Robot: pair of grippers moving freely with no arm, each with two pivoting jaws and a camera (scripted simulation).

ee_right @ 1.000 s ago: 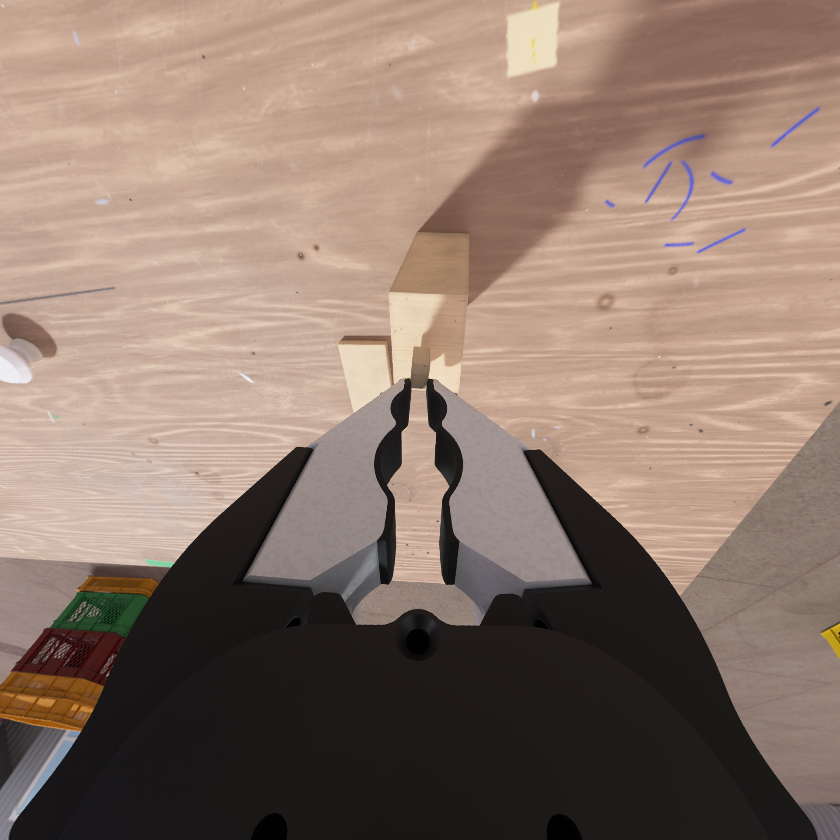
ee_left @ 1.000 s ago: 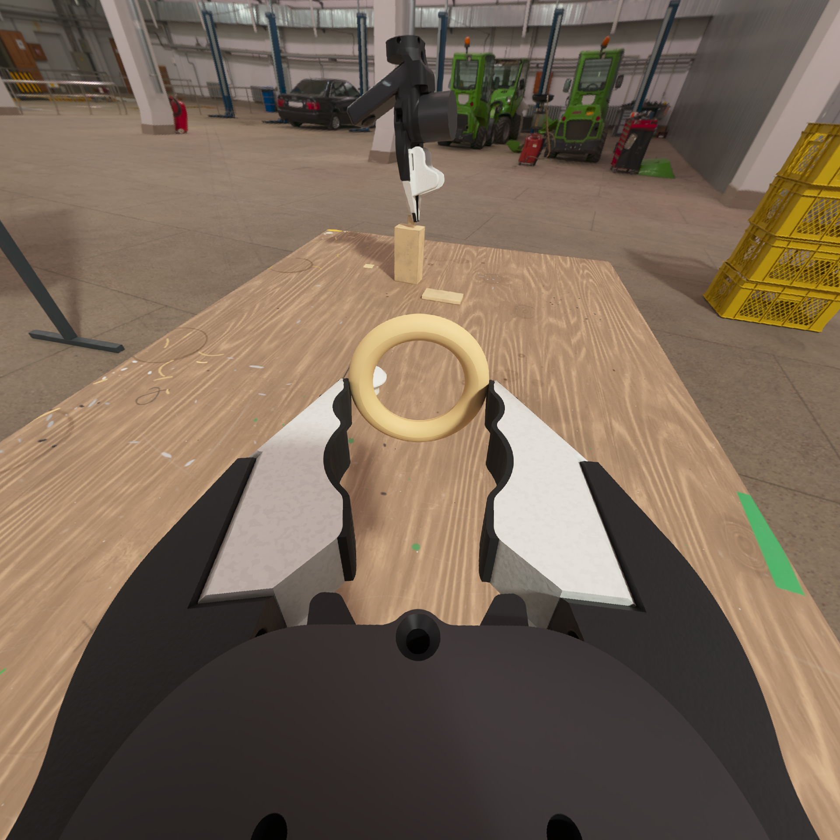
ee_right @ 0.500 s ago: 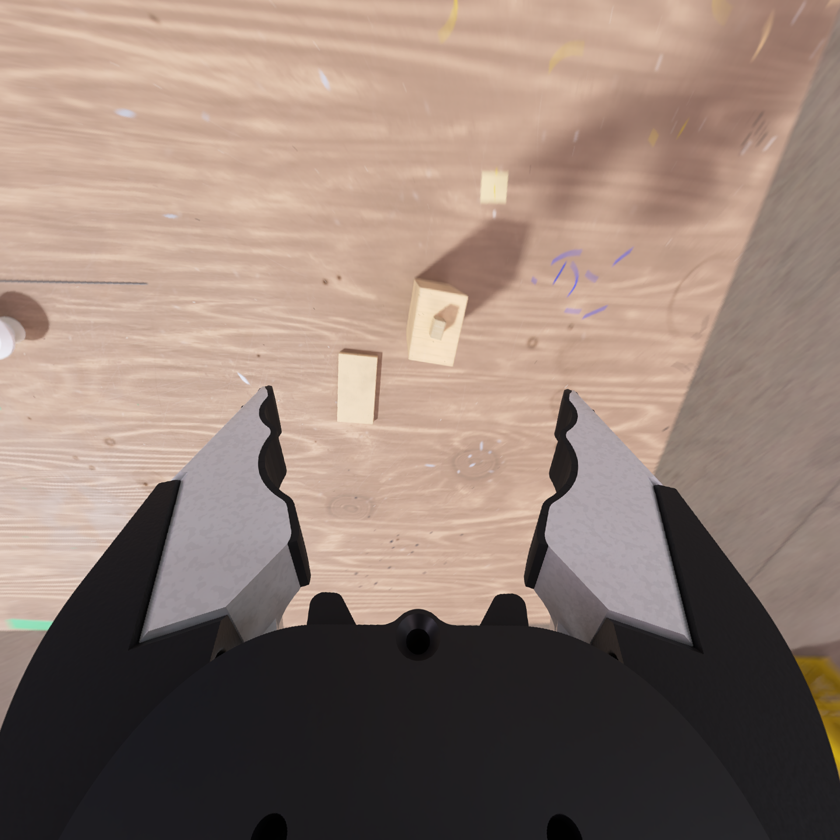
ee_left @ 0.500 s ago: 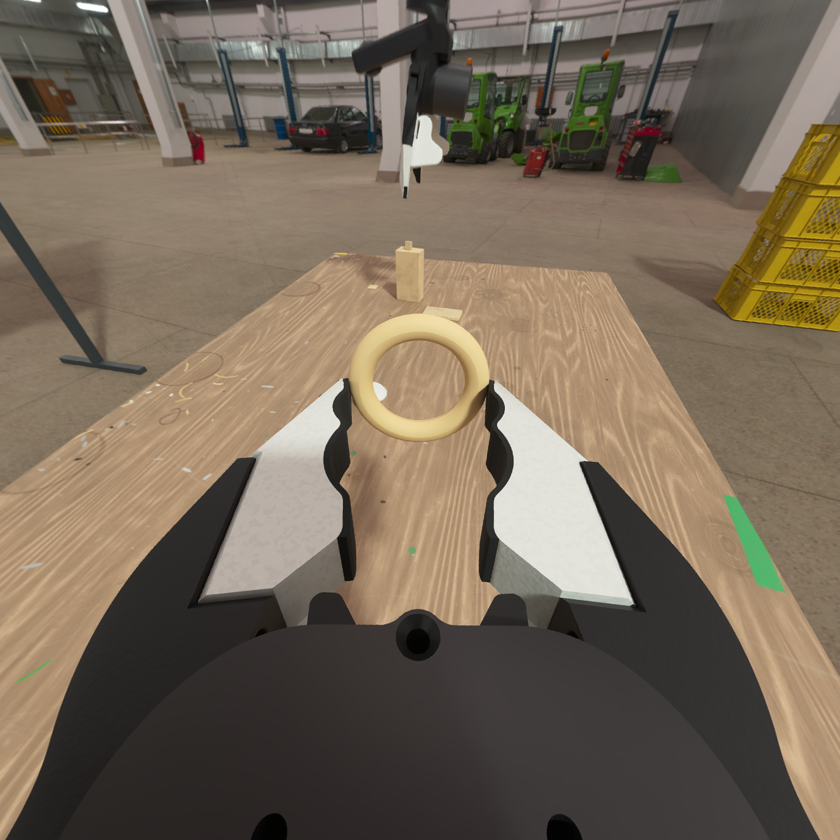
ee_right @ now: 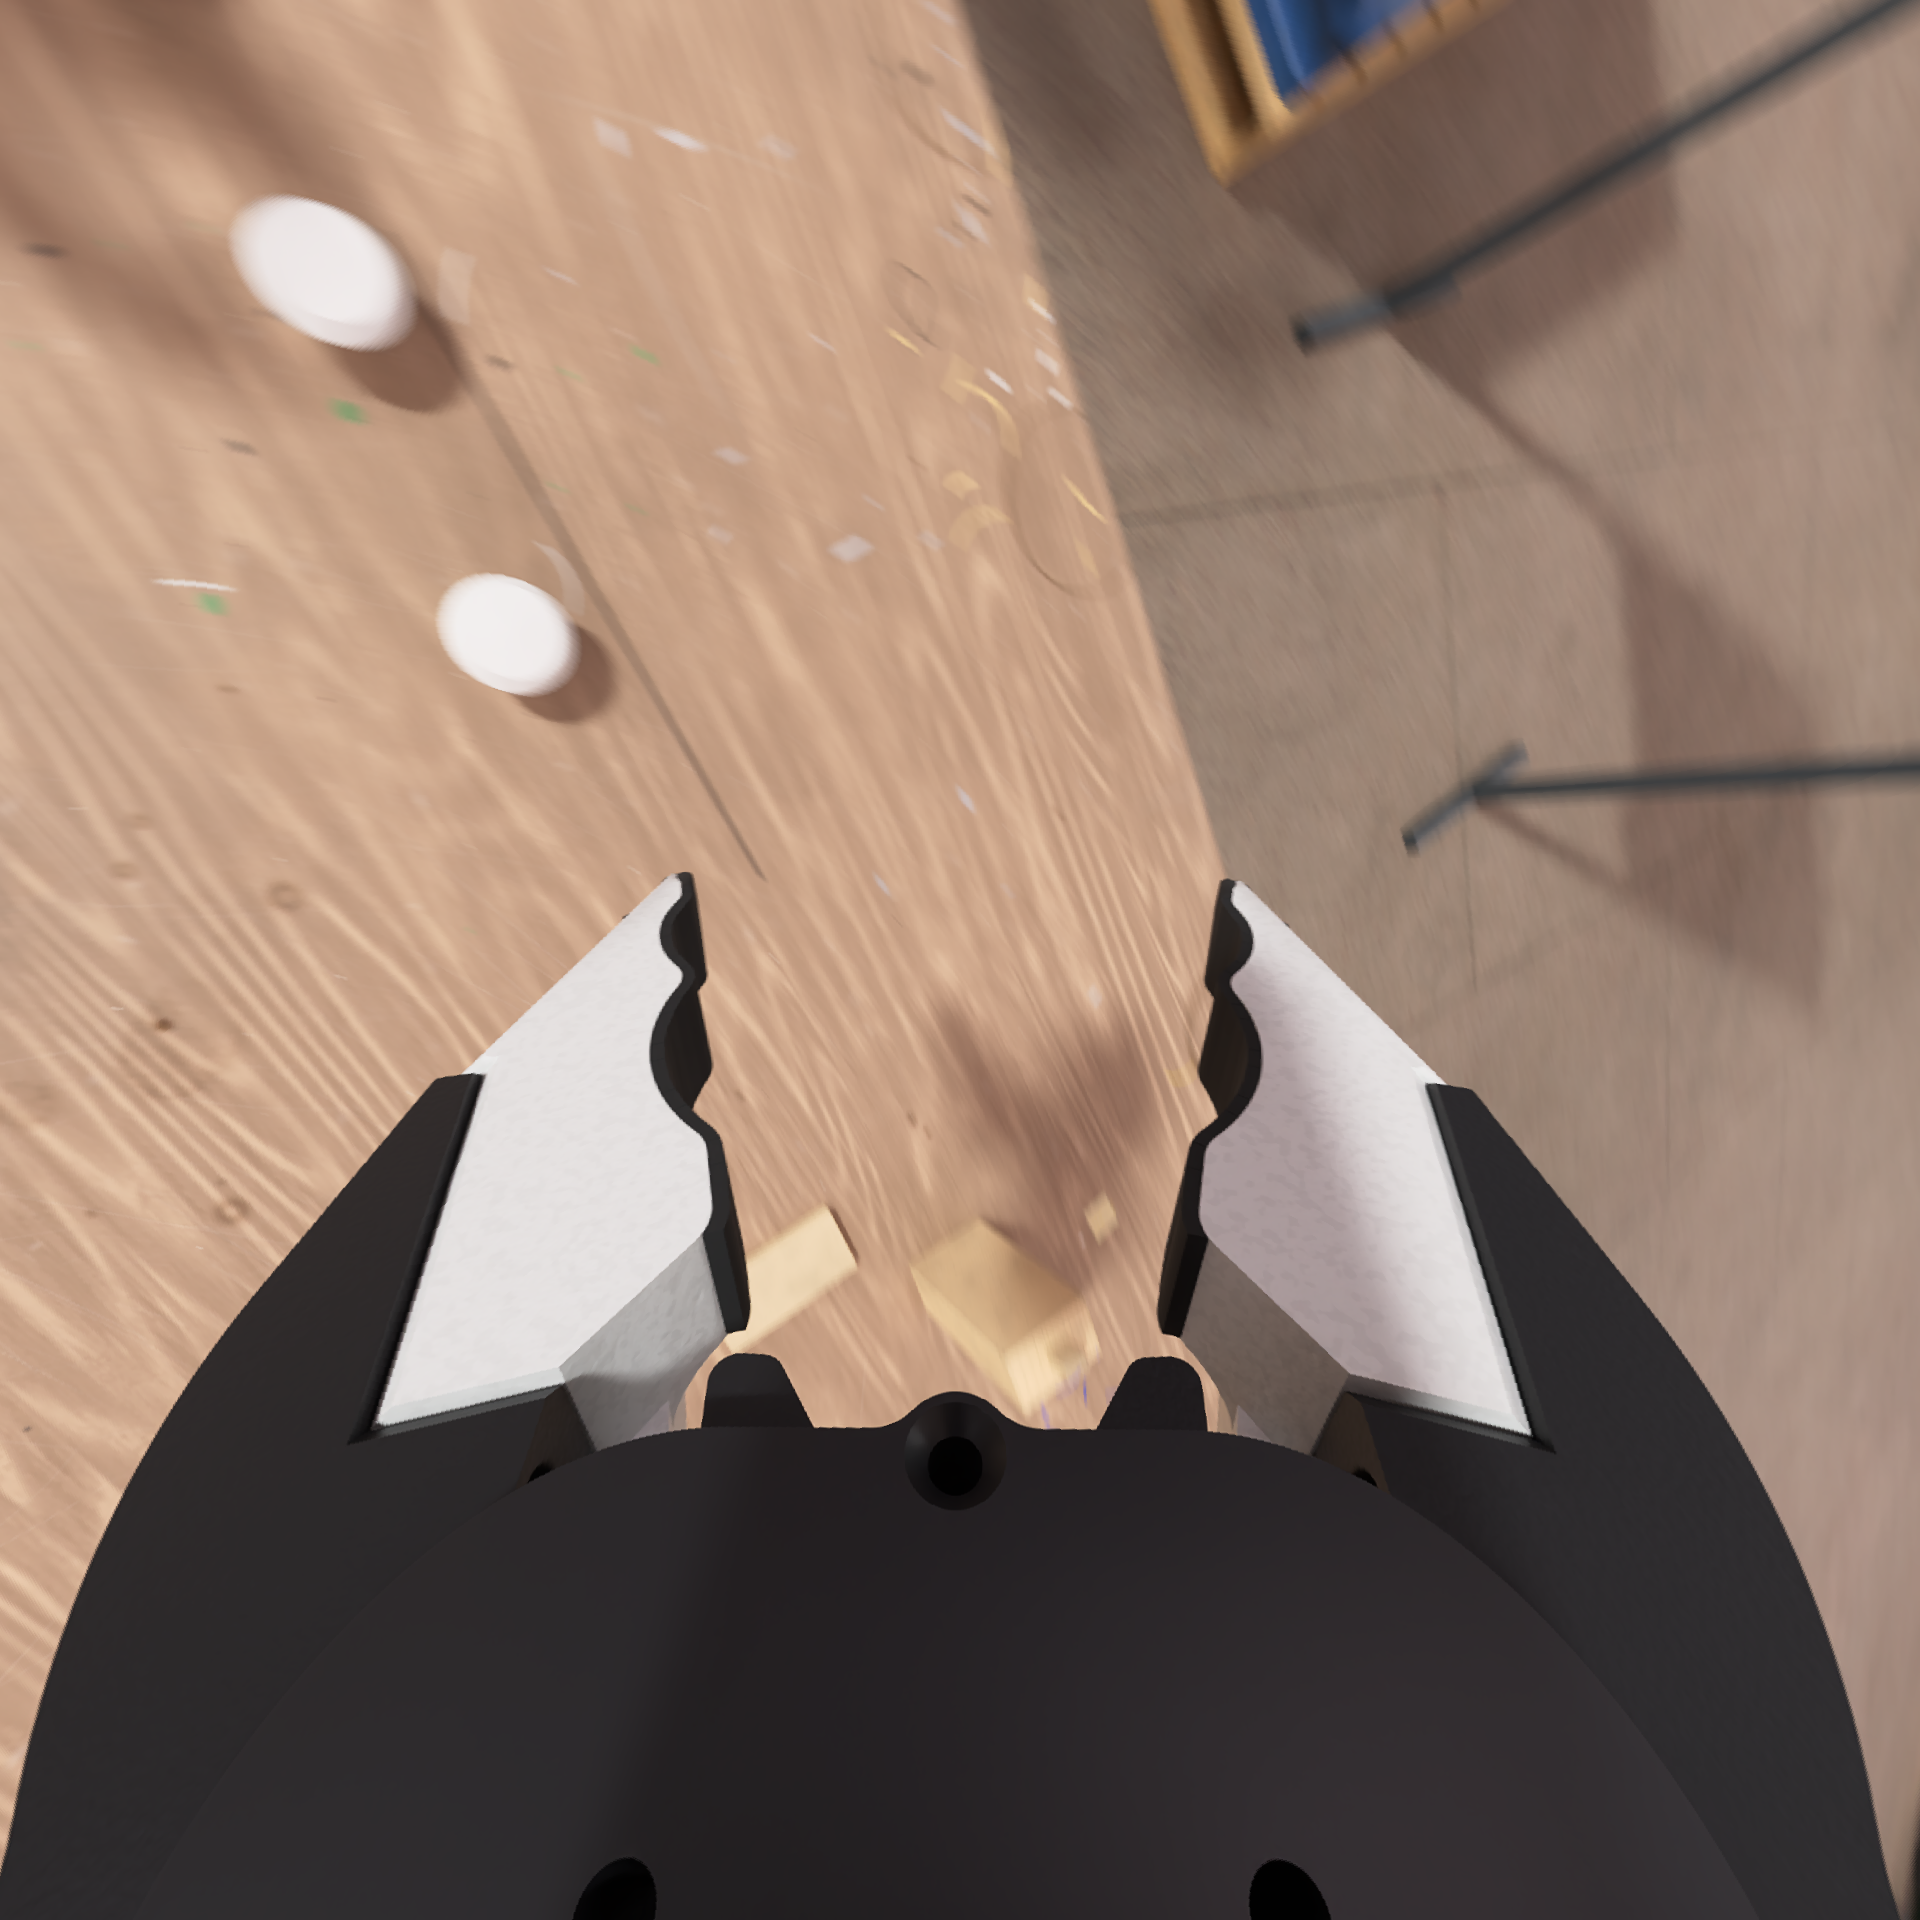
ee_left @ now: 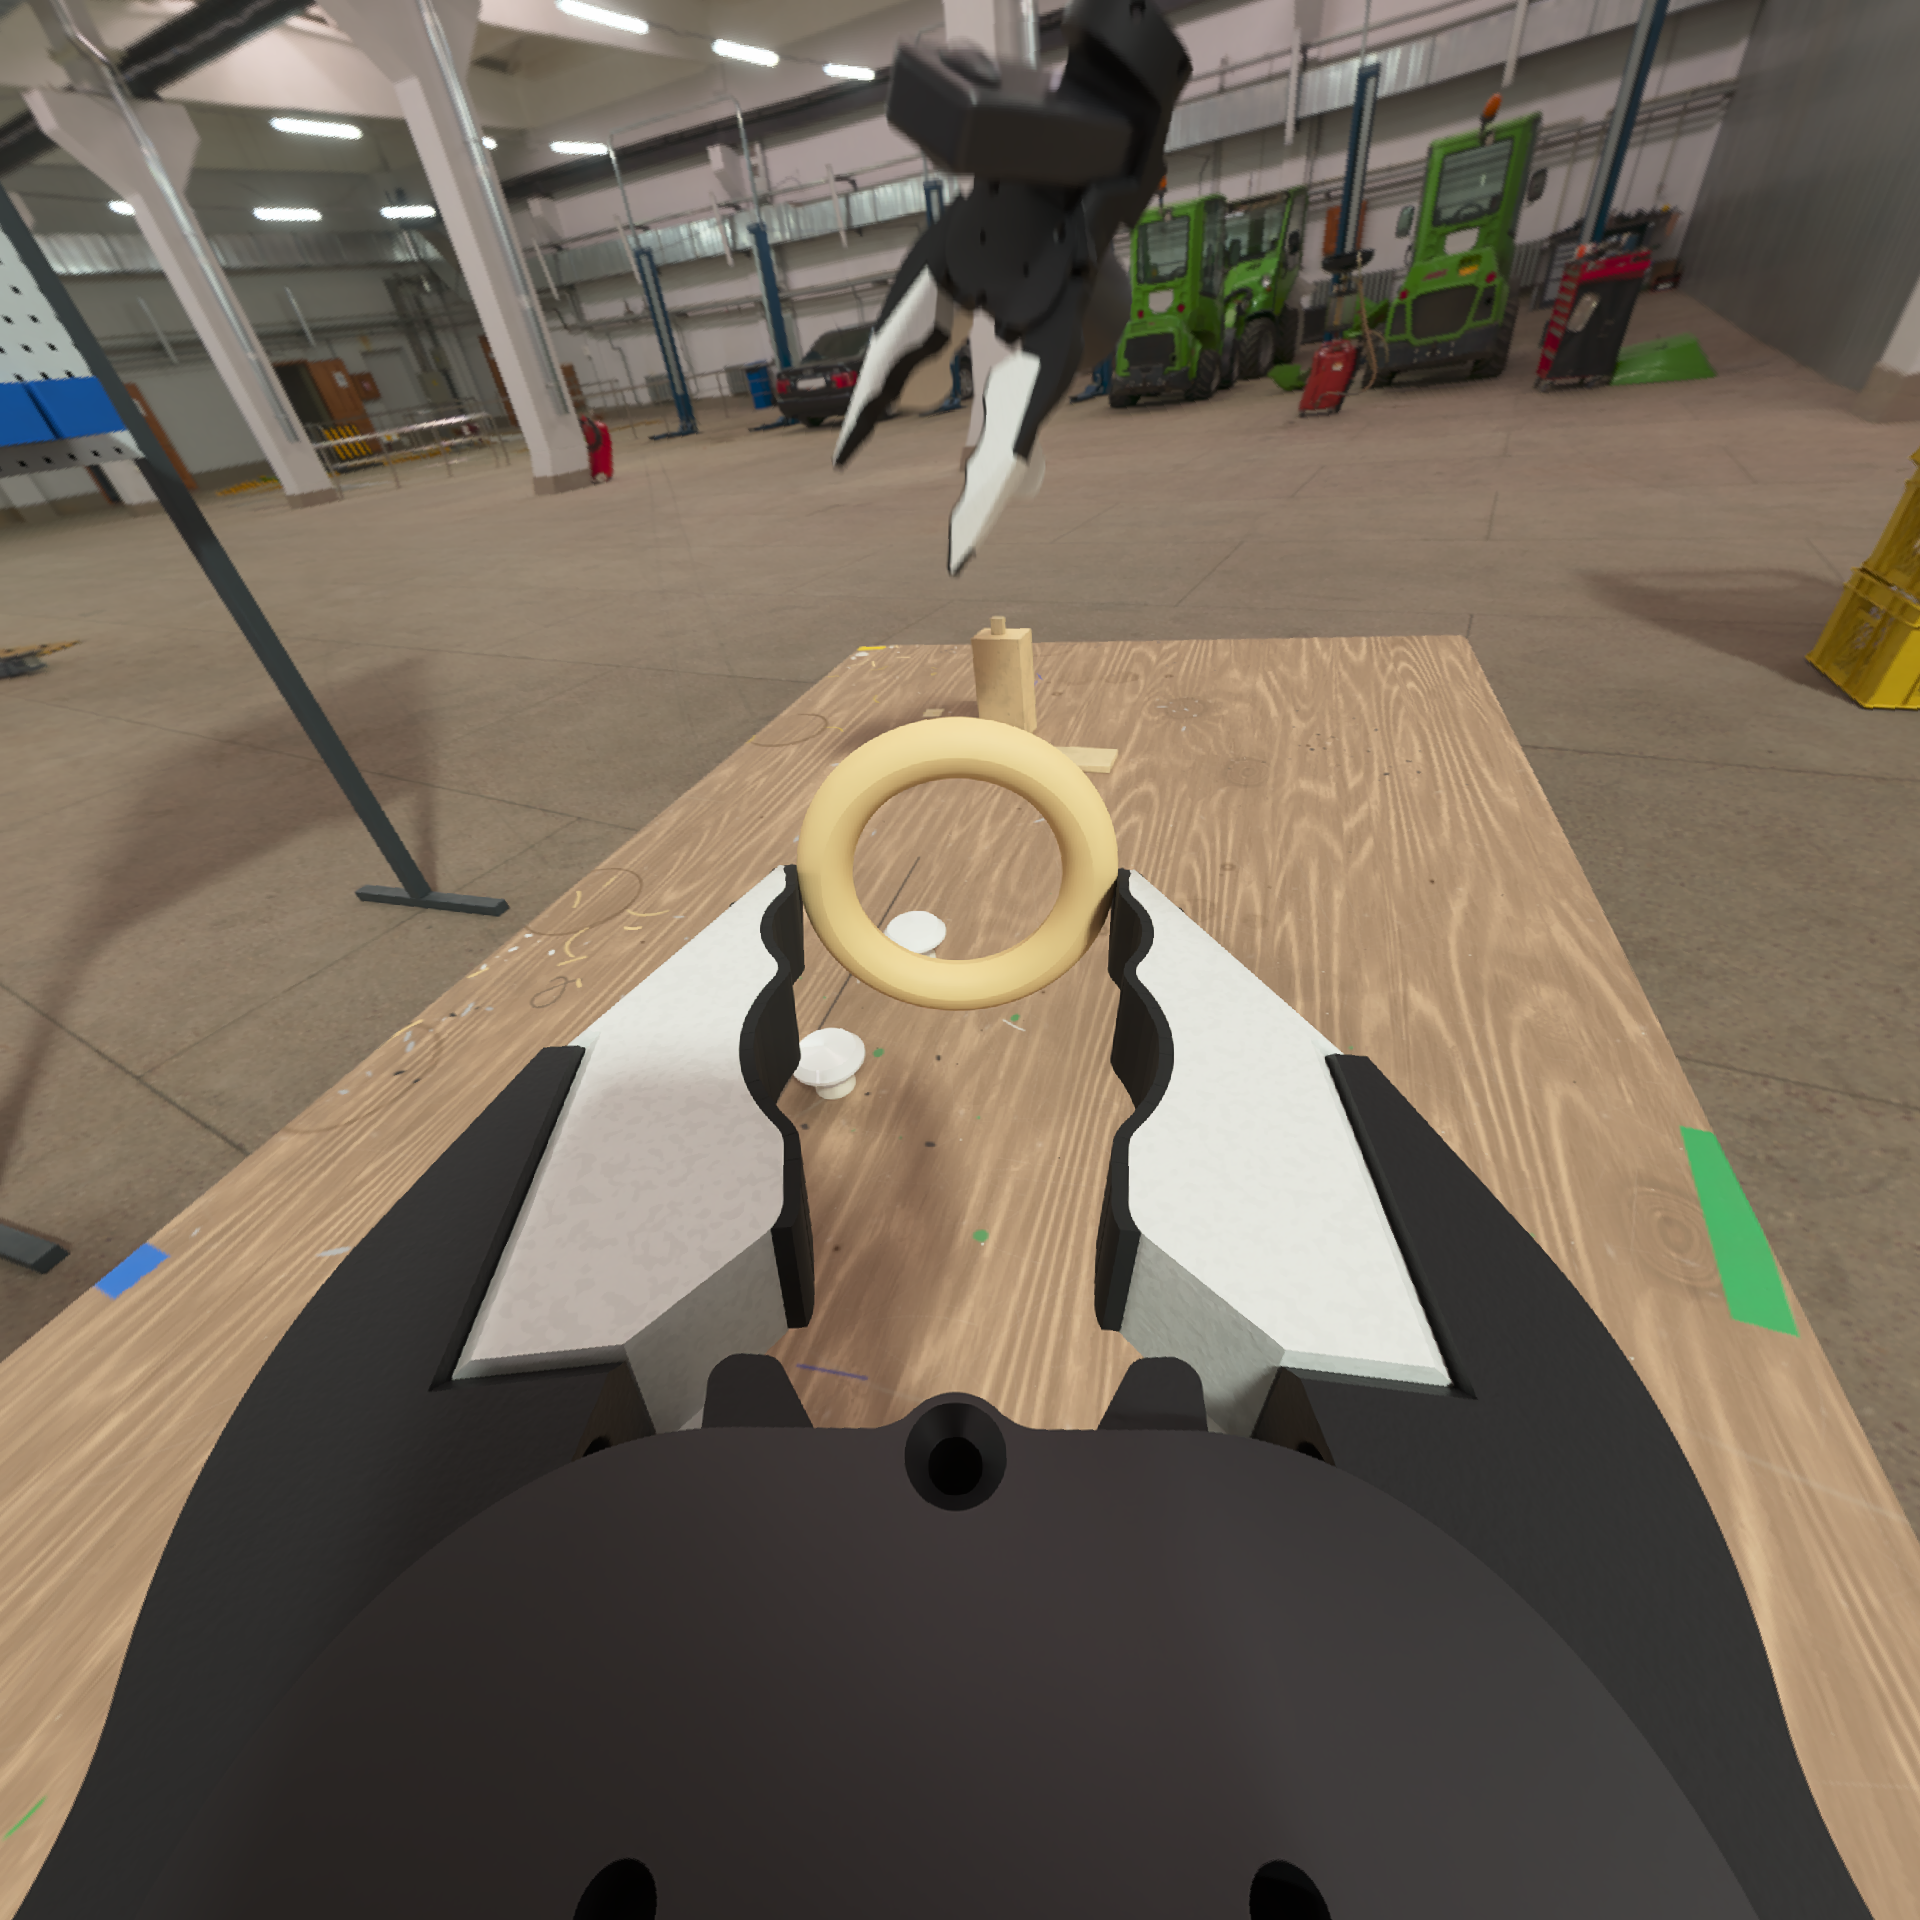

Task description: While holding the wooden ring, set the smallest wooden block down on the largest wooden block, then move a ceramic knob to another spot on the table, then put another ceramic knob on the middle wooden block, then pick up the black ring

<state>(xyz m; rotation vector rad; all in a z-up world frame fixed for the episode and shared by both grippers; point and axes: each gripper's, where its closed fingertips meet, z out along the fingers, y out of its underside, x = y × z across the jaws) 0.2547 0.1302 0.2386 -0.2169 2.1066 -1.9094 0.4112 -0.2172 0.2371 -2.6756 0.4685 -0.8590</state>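
- Left wrist view: the left claw (ee_left: pixel 954 894) pinches the wooden ring (ee_left: pixel 956 862) by its two sides at the fingertips, the ring standing upright above the desk (ee_left: pixel 1351 935).
- Two white ceramic knobs rest on the desk below: the near knob (ee_left: pixel 829 1060) just beside the left finger, the far knob (ee_left: pixel 916 930) visible through the ring's hole.
- At the far end of the desk the largest wooden block (ee_left: pixel 1004 677) stands upright, with the smallest wooden block (ee_left: pixel 998 624) sitting on its top.
- The middle wooden block (ee_left: pixel 1091 758) lies flat just to the right of the largest one, partly hidden behind the ring.
- The right claw (ee_left: pixel 909 499) hangs in the air above the far end, fingers spread and holding nothing.
- Right wrist view, blurred: the right claw (ee_right: pixel 954 883) is spread wide and empty, looking down at the desk (ee_right: pixel 260 987).
- Two white knobs (ee_right: pixel 507 634) (ee_right: pixel 322 272) sit far left, well apart from the fingers.
- Near the claw's base lie the flat middle block (ee_right: pixel 800 1262) and the largest block (ee_right: pixel 1003 1304); a small pale piece (ee_right: pixel 1099 1214) lies beside them on the desk.
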